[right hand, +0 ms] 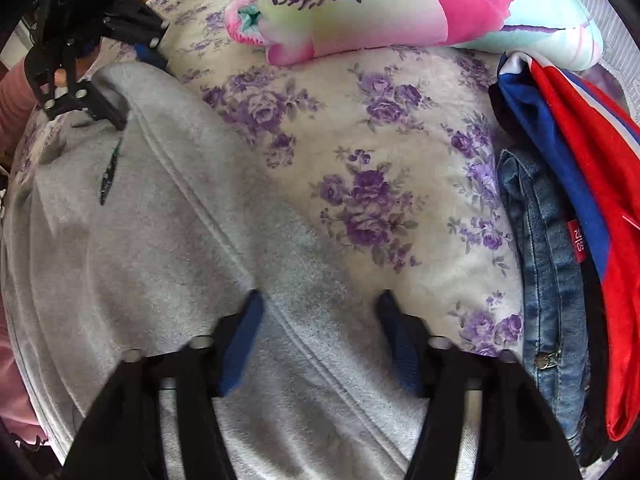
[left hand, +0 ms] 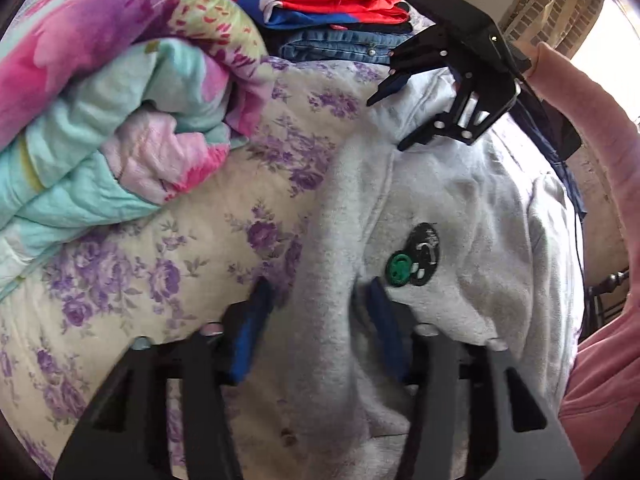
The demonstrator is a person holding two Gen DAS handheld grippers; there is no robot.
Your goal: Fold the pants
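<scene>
Pants: grey sweatpants (left hand: 460, 208) lie spread on the bed's floral sheet (right hand: 360, 128).
Left claw (left hand: 320, 300): wide, fingers straddling grey fabric.
Right claw (right hand: 320, 304): wide, over the pants' seam.
Left view only: printed logo (left hand: 416, 256).
Far side: rolled quilt (left hand: 100, 112), folded jeans (right hand: 544, 264), red-blue garment (right hand: 580, 168).

Pants (right hand: 168, 248) lie spread on the bedsheet (right hand: 360, 152), left of a stack of folded clothes: jeans (right hand: 544, 264) under a jersey (right hand: 580, 184). Rolled quilt (right hand: 400, 4) sits on the sheet beyond the pants. Left gripper (right hand: 138, 84) at the pants' far end, right gripper (right hand: 320, 300) over the near end.
</scene>
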